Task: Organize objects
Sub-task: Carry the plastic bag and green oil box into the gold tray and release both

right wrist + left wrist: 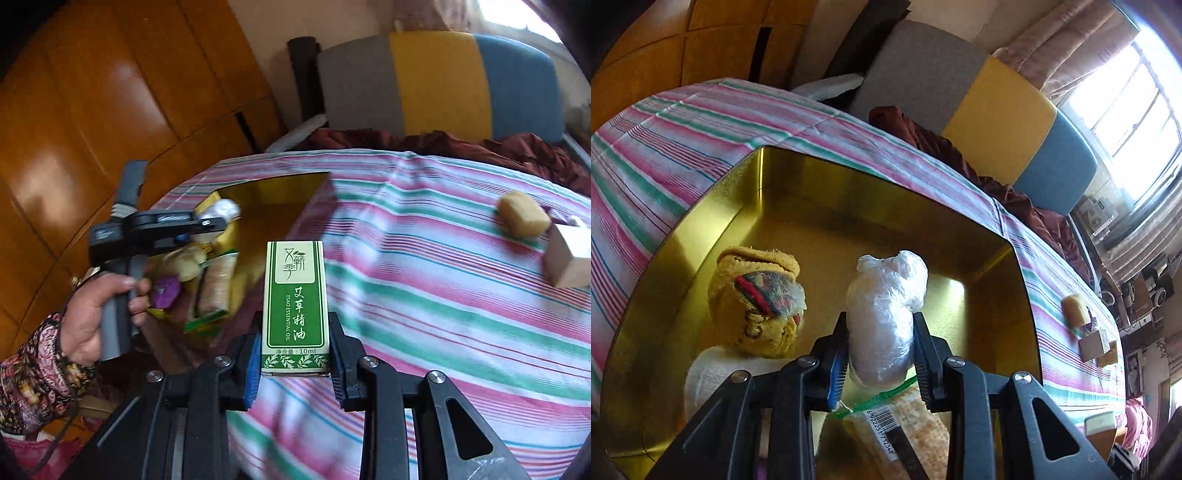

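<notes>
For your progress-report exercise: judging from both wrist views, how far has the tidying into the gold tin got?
Done: a yellow cloth bundle and a barcoded snack packet already lie in the gold tin. In hand: the left gripper holds a plastic-wrapped bundle over the tin; the right gripper grips a green essential oil box. Left: a yellowish lump and a pale block on the striped cloth.

left claw: clamped, tilted down | right claw: clamped | left hand: grips handle
</notes>
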`<control>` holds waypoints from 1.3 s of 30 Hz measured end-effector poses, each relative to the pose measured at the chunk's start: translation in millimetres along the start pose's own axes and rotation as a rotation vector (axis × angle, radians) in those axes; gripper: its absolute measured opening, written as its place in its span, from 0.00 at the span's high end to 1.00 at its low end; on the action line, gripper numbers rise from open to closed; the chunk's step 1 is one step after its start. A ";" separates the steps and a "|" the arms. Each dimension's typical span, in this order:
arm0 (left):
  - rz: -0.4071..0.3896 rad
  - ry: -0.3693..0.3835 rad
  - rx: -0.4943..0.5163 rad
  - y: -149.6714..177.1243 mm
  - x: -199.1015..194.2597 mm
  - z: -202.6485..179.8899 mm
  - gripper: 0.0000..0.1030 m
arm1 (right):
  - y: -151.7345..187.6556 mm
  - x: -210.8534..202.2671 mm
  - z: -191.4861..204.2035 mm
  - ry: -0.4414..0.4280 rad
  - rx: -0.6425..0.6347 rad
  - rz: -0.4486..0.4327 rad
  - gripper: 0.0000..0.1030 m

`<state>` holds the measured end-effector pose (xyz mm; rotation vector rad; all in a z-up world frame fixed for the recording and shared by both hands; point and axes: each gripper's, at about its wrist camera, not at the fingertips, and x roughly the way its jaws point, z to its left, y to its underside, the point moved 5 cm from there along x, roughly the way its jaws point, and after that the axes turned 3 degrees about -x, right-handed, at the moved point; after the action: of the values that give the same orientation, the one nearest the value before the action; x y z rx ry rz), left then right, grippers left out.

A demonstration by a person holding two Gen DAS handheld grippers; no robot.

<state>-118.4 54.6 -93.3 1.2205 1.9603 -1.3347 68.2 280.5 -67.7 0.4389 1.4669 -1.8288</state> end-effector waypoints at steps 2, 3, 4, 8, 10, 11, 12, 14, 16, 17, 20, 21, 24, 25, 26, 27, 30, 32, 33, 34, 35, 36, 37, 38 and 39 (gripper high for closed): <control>0.013 0.018 -0.008 0.4 2.3 0.5 0.68 | 0.2 4.3 11.0 -0.017 -0.003 0.006 0.70; 0.012 0.023 -0.004 0.0 1.7 0.2 0.64 | -0.1 6.0 15.5 -0.024 -0.002 0.009 0.70; 0.005 0.023 0.000 0.3 -0.3 -0.6 0.58 | -0.6 7.7 19.0 -0.032 -0.002 0.013 0.70; -0.002 0.031 0.006 0.5 -7.3 -2.1 0.41 | -3.3 12.0 29.4 -0.047 -0.007 0.015 0.70; -0.019 0.029 -0.004 -0.3 -14.8 0.0 0.38 | -3.7 14.7 33.1 -0.058 -0.001 0.019 0.70; -0.033 0.028 -0.011 -1.2 -19.6 1.6 0.38 | -3.5 17.0 35.3 -0.064 0.000 0.023 0.70; -0.059 0.026 -0.017 -3.0 -26.3 3.0 0.38 | -2.7 19.6 38.2 -0.066 -0.003 0.029 0.70; -0.118 0.006 -0.025 -8.4 -39.5 6.6 0.38 | -0.1 24.5 44.2 -0.065 -0.014 0.044 0.70; -0.180 -0.023 -0.038 -14.2 -55.7 12.9 0.38 | 1.7 28.1 49.2 -0.065 -0.021 0.057 0.70; -0.204 -0.030 -0.050 -17.3 -62.7 16.2 0.38 | 1.7 30.1 51.6 -0.063 -0.022 0.062 0.70; -0.250 -0.029 -0.111 -28.3 -81.2 29.1 0.38 | -1.9 38.8 58.0 -0.070 -0.009 0.075 0.70; -0.253 -0.028 -0.123 -32.7 -84.6 32.3 0.37 | -3.9 41.9 60.7 -0.069 -0.008 0.080 0.70; -0.270 -0.035 -0.154 -39.2 -92.9 40.2 0.37 | -10.2 50.0 69.3 -0.049 -0.019 0.090 0.70; -0.275 -0.032 -0.160 -39.6 -94.5 41.7 0.37 | -12.6 53.0 71.7 -0.035 -0.022 0.094 0.70; -0.277 -0.033 -0.162 -39.1 -94.1 41.6 0.37 | -14.5 56.0 73.9 -0.019 -0.030 0.098 0.70; -0.277 -0.035 -0.162 -38.4 -93.4 41.8 0.37 | -16.9 59.4 76.0 0.006 -0.039 0.102 0.70; -0.257 -0.021 -0.161 -35.8 -88.5 39.0 0.37 | -21.3 67.0 83.1 0.080 -0.087 0.098 0.70; -0.252 -0.019 -0.151 -33.0 -87.0 35.7 0.37 | -23.2 69.4 86.8 0.123 -0.113 0.092 0.70; -0.249 -0.019 -0.143 -32.1 -85.8 33.3 0.37 | -24.1 70.6 88.7 0.130 -0.121 0.089 0.70; -0.249 -0.018 -0.138 -30.8 -86.6 31.5 0.37 | -24.8 72.0 88.6 0.136 -0.125 0.089 0.70; -0.248 -0.017 -0.135 -30.2 -86.8 30.5 0.37 | -24.7 73.4 88.1 0.145 -0.125 0.092 0.70; -0.248 -0.015 -0.132 -29.4 -86.9 29.3 0.37 | -24.6 75.6 87.0 0.157 -0.124 0.095 0.69; -0.248 -0.012 -0.128 -28.9 -86.8 28.0 0.37 | -24.5 77.2 86.2 0.165 -0.124 0.096 0.69; -0.248 -0.012 -0.124 -28.6 -87.0 27.0 0.37 | -24.2 78.6 85.7 0.172 -0.123 0.098 0.69; -0.249 -0.012 -0.121 -28.2 -87.2 26.2 0.37 | -23.8 79.8 85.6 0.179 -0.125 0.099 0.69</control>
<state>-102.2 -8.3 -23.5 0.9340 2.2056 -1.3125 12.9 175.4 -79.8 0.6150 1.6395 -1.6440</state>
